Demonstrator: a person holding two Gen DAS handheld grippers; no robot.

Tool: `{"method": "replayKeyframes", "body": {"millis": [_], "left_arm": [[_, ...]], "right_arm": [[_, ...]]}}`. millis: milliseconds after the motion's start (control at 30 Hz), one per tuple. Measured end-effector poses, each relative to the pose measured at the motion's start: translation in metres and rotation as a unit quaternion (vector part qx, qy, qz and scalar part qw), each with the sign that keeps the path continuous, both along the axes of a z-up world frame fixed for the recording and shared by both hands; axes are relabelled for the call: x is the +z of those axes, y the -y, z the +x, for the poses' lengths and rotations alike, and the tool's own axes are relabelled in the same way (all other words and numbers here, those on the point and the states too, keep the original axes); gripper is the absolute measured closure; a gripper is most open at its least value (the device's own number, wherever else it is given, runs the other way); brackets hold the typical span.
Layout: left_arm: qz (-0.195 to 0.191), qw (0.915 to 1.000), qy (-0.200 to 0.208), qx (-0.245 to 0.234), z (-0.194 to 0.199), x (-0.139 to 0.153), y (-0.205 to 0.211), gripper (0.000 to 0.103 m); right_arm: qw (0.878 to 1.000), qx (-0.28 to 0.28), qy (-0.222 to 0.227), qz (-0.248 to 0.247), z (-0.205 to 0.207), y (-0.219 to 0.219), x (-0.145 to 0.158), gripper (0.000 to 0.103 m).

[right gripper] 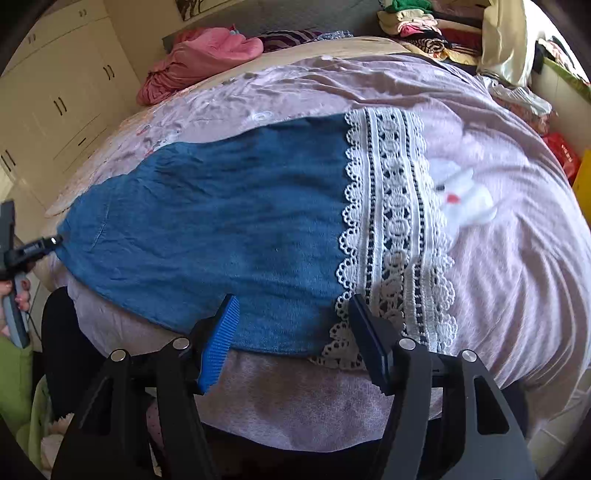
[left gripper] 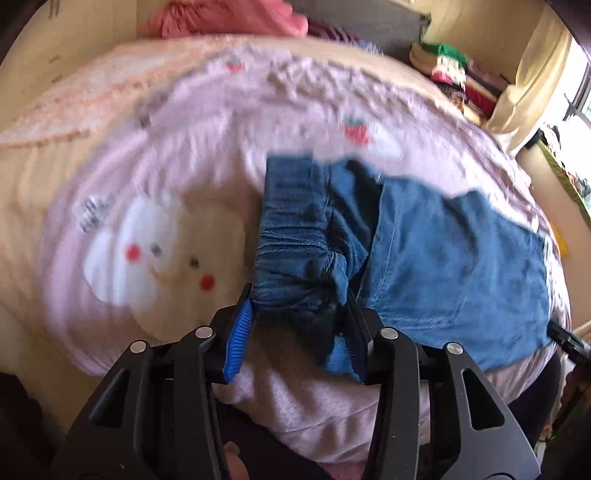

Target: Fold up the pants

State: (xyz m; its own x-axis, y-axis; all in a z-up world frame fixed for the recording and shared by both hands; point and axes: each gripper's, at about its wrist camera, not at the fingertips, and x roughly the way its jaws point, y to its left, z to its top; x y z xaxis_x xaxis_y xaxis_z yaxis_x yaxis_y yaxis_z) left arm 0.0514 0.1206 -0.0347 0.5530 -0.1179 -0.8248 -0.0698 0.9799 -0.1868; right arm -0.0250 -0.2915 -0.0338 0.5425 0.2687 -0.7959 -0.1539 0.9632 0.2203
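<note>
Blue denim pants [left gripper: 443, 258] lie flat across the pink bed cover [left gripper: 184, 147], with the gathered elastic waistband [left gripper: 291, 229] towards the left. My left gripper [left gripper: 298, 295] is closed on the near end of that waistband. Bunched fabric fills the gap between its blue pads and drapes over the right finger. In the right wrist view the pants [right gripper: 221, 221] end in a white lace hem [right gripper: 395, 221]. My right gripper [right gripper: 291, 299] stands open over the near edge of the leg beside the lace, with the cloth lying flat under its fingers. A hand holds the left gripper [right gripper: 22, 251] at that view's left edge.
A pink garment heap [right gripper: 207, 55] lies at the far end of the bed, and a pile of clothes [right gripper: 424, 22] is stacked at the far right. White wardrobe doors [right gripper: 55, 92] stand to the left. A red bag [right gripper: 561, 155] sits beside the bed's right edge.
</note>
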Motion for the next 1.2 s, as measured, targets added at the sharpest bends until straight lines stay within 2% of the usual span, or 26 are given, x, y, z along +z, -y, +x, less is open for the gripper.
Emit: {"method": "replayKeyframes", "body": {"millis": [67, 133, 267, 333, 367, 467, 533, 633, 733, 800, 833, 900, 1000, 1200], "left_arm": [[-0.003, 1.0000, 0.001, 0.002, -0.001, -0.010, 0.000, 0.061], [-0.011, 0.9999, 0.005, 0.003, -0.004, -0.008, -0.002, 0.060], [0.015, 0.9988, 0.043, 0.016, -0.022, 0.027, -0.008, 0.047], [0.048, 0.9957, 0.076, 0.023, -0.031, 0.051, -0.005, 0.034], [0.059, 0.9940, 0.089, 0.021, -0.034, 0.060, -0.003, 0.030], [0.065, 0.9910, 0.117, -0.010, -0.035, 0.083, 0.018, 0.025], [0.059, 0.9894, 0.127, -0.041, -0.026, 0.085, 0.040, 0.024], [0.035, 0.9891, 0.110, -0.092, -0.001, 0.071, 0.080, 0.024], [0.012, 0.9868, 0.085, -0.137, 0.018, 0.050, 0.118, 0.024], [0.008, 0.9830, 0.072, -0.169, 0.026, 0.035, 0.141, 0.025], [0.011, 0.9815, 0.063, -0.181, 0.029, 0.027, 0.150, 0.032], [0.014, 0.9806, 0.040, -0.191, 0.031, 0.010, 0.163, 0.039], [0.032, 0.9794, 0.010, -0.199, 0.027, -0.015, 0.174, 0.039], [0.053, 0.9767, 0.016, -0.207, 0.010, -0.026, 0.176, 0.040]], "right_arm": [[1.000, 0.003, -0.001, 0.004, -0.002, 0.002, 0.001, 0.042], [1.000, 0.003, -0.002, 0.011, -0.004, 0.005, 0.006, 0.042], [0.999, 0.001, 0.034, 0.035, -0.014, 0.015, 0.028, 0.042], [0.999, 0.001, 0.030, 0.028, -0.012, 0.016, 0.027, 0.040], [1.000, 0.001, 0.020, 0.022, -0.009, 0.017, 0.020, 0.040], [1.000, 0.002, -0.013, 0.013, -0.002, 0.015, 0.000, 0.039], [1.000, 0.007, -0.008, 0.002, -0.003, 0.011, -0.002, 0.038], [1.000, 0.012, -0.010, 0.009, -0.002, 0.011, 0.006, 0.036], [0.999, 0.025, 0.022, 0.043, 0.006, 0.013, 0.035, 0.036], [0.998, 0.036, 0.038, 0.045, 0.020, 0.009, 0.051, 0.036], [0.996, 0.050, 0.043, 0.053, 0.033, 0.003, 0.061, 0.036], [0.994, 0.077, 0.047, 0.066, 0.055, -0.008, 0.072, 0.036], [0.989, 0.126, 0.044, 0.062, 0.100, -0.038, 0.086, 0.036], [0.978, 0.197, -0.014, 0.070, 0.185, -0.111, 0.080, 0.037]]}}
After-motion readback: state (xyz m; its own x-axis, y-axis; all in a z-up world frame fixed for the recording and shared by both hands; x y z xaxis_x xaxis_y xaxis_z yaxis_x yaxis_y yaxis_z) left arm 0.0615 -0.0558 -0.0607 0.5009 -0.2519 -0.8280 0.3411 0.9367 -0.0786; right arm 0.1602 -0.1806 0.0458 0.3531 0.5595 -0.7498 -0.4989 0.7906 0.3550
